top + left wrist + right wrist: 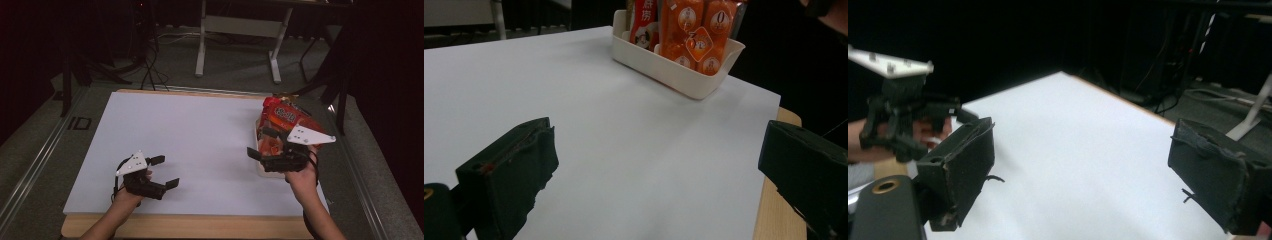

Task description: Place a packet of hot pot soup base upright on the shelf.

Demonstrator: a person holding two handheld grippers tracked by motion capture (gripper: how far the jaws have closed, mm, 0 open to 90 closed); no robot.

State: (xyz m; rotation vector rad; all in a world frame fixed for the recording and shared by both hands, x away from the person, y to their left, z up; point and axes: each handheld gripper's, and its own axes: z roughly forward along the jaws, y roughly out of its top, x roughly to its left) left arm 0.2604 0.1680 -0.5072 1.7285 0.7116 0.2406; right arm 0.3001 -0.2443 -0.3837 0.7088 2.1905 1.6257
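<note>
Glossy orange-red foil-like snack packets (pixel 694 32) in a smooth cream plastic tray (pixel 674 75) beside the right gripper (pixel 263 143), matt white paper-like sheet (pixel 200 145) under both grippers, bare wood table edge (pixel 190 226) — matt black, rough-edged pads (pixel 963 165).

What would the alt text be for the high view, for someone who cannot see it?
Two hands hold black two-jaw grippers over a white table top: the left gripper is open near the front edge, and the right gripper is open beside a cream plastic bin of orange and red snack packets. Beyond lies dark floor.
</note>
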